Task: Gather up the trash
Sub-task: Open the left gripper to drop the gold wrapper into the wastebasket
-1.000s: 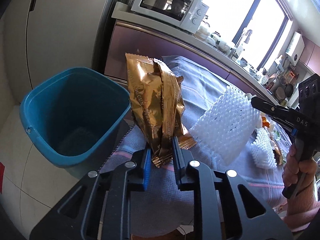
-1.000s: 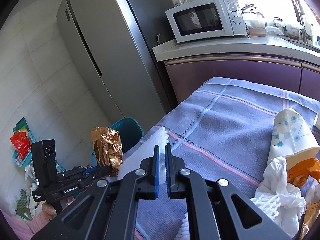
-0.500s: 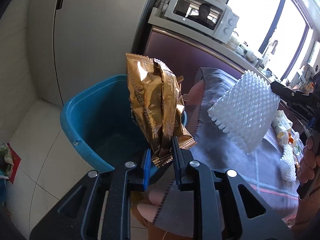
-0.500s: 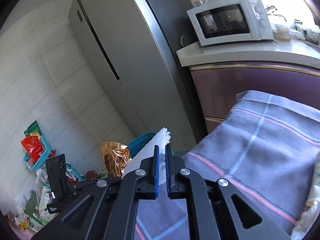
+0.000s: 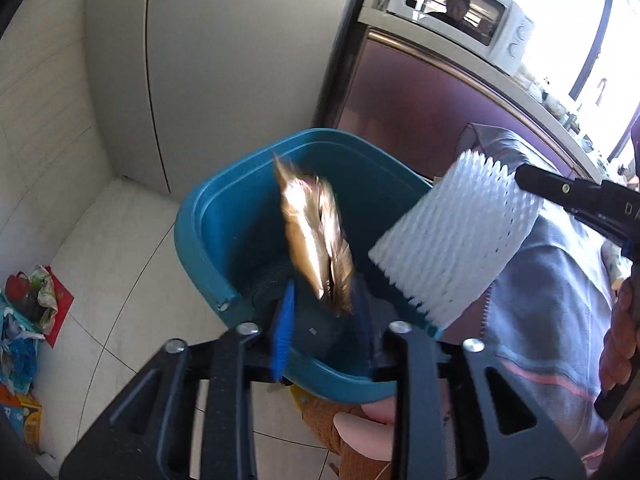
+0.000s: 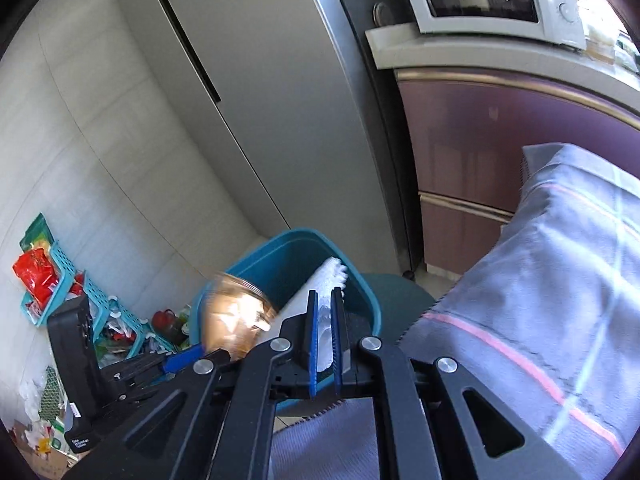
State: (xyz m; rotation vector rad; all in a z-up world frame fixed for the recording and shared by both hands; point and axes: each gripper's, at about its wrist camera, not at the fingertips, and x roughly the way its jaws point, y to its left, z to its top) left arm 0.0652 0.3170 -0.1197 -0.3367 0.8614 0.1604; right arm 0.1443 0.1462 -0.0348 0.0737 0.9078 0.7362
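With your left gripper (image 5: 322, 316) tipped down over the blue bin (image 5: 200, 232), its jaws have just been opening and now stand apart. The gold wrapper (image 5: 316, 240) sits between them, blurred, leaning toward the right-hand pad; you cannot tell whether it still touches that pad, and the left-hand pad (image 5: 283, 332) is clear of it. Straight ahead of those fingers lies the inside of the bin.

Your right gripper (image 6: 325, 336) is clamped on the white foam net (image 6: 329, 280), jaws nearly together with the net's edge pinched between the blue pads. From the left camera the net (image 5: 452, 240) hangs to the right of your left fingers, over the bin's near right rim and beside the grey cloth (image 5: 552, 280). From the right camera the bin (image 6: 288, 248) is just ahead of the pads, and the wrapper (image 6: 236, 316) shows to their left as a gold blur in front of the bin's near wall, above your left gripper (image 6: 180, 360).
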